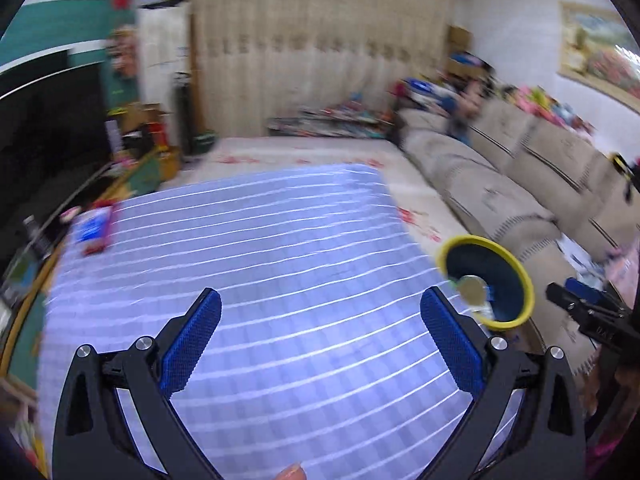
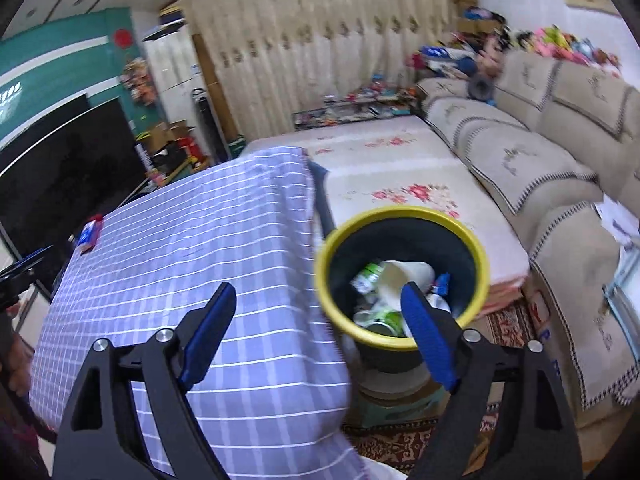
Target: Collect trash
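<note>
A dark trash bin (image 2: 400, 213) with a yellow rim stands off the right edge of a table (image 2: 200, 240) covered in purple checked cloth. Inside the bin lie a white paper cup (image 2: 404, 276), a green-labelled bottle (image 2: 366, 276) and other litter. My right gripper (image 2: 318, 287) is open and empty over the table's right edge, its right finger in front of the bin's mouth. My left gripper (image 1: 320, 294) is open and empty above the cloth, with the bin (image 1: 480, 264) to its right. A red and blue packet (image 1: 94, 232) lies at the table's far left corner.
A beige sofa (image 2: 540, 160) runs along the right, with a floral mat (image 2: 400, 184) in front of it. A black television (image 2: 68, 168) stands to the left. The bin rests on a box (image 2: 396, 404) over a patterned rug (image 2: 400, 440). Clutter lines the curtain.
</note>
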`<state>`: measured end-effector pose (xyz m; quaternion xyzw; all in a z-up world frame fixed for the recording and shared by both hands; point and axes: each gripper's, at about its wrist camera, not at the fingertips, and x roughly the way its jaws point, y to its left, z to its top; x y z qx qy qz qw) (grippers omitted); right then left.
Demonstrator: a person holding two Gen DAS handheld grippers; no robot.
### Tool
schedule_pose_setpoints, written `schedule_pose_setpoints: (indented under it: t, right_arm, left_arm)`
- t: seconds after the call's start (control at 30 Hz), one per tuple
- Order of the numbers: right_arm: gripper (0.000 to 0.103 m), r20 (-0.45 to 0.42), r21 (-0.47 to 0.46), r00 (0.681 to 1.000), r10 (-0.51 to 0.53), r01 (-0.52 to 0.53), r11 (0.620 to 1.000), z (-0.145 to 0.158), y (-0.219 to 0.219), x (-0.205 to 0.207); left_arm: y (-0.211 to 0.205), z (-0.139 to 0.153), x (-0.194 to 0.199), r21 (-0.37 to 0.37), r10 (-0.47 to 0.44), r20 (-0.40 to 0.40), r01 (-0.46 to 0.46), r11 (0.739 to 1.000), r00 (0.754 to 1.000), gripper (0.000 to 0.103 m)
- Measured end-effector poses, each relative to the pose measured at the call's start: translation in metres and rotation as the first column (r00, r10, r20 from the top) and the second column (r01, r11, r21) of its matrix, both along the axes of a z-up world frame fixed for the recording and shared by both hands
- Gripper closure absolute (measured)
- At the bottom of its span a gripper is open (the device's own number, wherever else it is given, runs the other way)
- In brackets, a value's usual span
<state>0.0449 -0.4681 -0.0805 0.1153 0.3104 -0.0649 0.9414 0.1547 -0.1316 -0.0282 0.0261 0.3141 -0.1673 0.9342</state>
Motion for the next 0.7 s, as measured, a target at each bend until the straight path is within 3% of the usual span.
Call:
schedule_pose_setpoints:
  t: [0.1, 0.33, 0.7]
  right_arm:
    - [0.013, 0.029, -0.024, 0.999, 0.034, -0.034, 0.999, 0.010, 0.023, -0.006]
    - [0.008, 0.109, -0.105, 0.990, 0.092, -0.081, 0.991, 0.037, 0.069, -0.037]
    - [0.007, 0.165, -0.125, 0.983, 0.079, -0.059, 0.990, 0.052, 0.080, -0.075]
  left_arm:
    - [0.051, 0.004, -0.032, -0.012, 0.097, 0.034, -0.097, 0.995, 0.995, 0.005]
    - [0.119, 0.014, -0.097, -0.035, 0.220, 0.096, -0.217, 0.976, 0.971, 0.005]
    - [0.136, 0.029, -0.156, -0.087, 0.246, 0.147, -0.235, 0.968, 0.958, 0.005]
